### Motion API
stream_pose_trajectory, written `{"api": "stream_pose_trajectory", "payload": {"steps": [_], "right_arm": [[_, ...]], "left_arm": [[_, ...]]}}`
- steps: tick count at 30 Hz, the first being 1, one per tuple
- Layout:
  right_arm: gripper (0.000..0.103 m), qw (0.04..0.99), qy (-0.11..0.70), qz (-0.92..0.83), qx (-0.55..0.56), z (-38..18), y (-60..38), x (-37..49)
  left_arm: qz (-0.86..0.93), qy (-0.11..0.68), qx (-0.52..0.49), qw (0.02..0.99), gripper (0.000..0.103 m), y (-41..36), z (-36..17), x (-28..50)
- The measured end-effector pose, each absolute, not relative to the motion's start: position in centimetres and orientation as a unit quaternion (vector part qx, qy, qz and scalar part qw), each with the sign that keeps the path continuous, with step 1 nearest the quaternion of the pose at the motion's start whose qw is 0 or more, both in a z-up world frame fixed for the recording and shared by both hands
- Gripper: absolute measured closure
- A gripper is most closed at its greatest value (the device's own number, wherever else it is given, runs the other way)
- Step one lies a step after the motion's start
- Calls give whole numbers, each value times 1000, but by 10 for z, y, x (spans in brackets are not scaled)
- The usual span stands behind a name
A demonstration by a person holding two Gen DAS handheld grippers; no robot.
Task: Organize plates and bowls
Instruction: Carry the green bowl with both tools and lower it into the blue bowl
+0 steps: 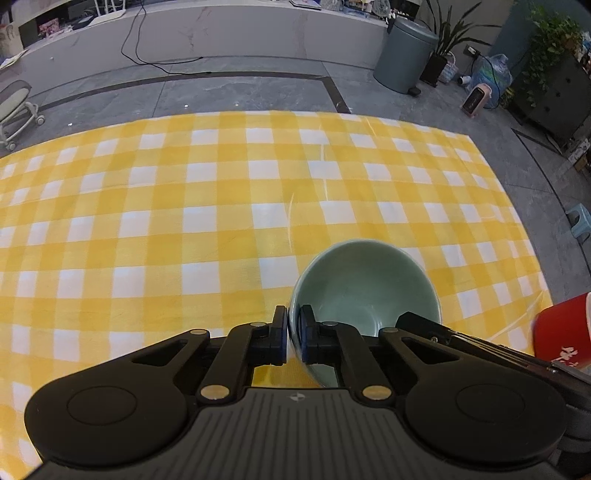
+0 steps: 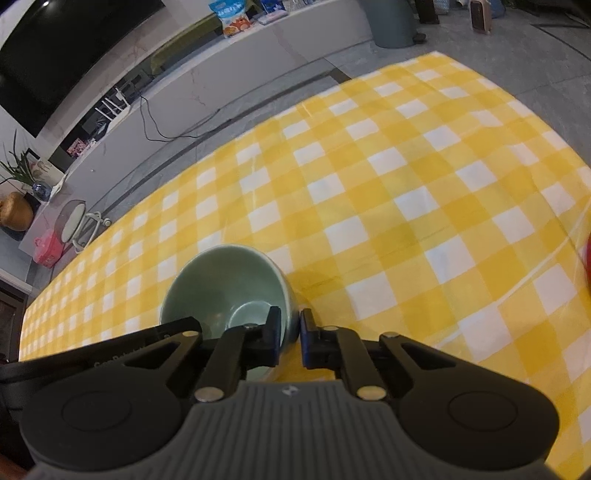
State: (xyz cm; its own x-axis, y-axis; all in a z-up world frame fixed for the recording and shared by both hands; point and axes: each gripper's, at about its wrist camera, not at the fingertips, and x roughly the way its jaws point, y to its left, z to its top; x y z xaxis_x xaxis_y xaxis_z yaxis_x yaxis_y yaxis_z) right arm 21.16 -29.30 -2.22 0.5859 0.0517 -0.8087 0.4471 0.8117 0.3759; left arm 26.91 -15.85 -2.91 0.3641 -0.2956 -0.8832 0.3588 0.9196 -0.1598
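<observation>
My left claw (image 1: 293, 334) is clamped on the wall of the green bowl (image 1: 364, 284), one finger outside the rim and the other inside, pads pressed against the ceramic. My right claw (image 2: 289, 338) pinches the same bowl (image 2: 225, 291) on its opposite side, again with one finger inside and one outside the rim. In the left view part of the right claw's black frame shows past the bowl's right edge.

The bowl is upright, mouth facing up, and looks empty inside. It sits over the near part of the tabletop (image 1: 221, 206), which is covered by a yellow and white checked cloth (image 2: 406, 192). I cannot tell whether the base rests on the cloth or is lifted just off it.

At the right edge of the left view there is a red container (image 1: 565, 328) with white markings, just beside the right claw's frame. A red blur at the right margin of the right view may be the same item.

Beyond the tabletop: grey tiled floor (image 1: 221, 88), a grey pedal bin (image 1: 404, 55), potted plants (image 1: 448, 40), a low white ledge (image 1: 221, 29) with a black cable (image 1: 140, 48) trailing down it.
</observation>
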Motion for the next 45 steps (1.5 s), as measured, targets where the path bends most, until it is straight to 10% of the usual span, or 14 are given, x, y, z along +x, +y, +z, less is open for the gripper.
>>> {"api": "stream_pose_trajectory", "payload": {"steps": [21,45], "right_arm": [[96,875,389,-42,287,56,-240,87],[96,873,432,-4,227,13,-211,36]], "left_arm": [[-173,533,1,828,97,-109,59,161],[-154,626,2,765,96,-88,3,121]]}}
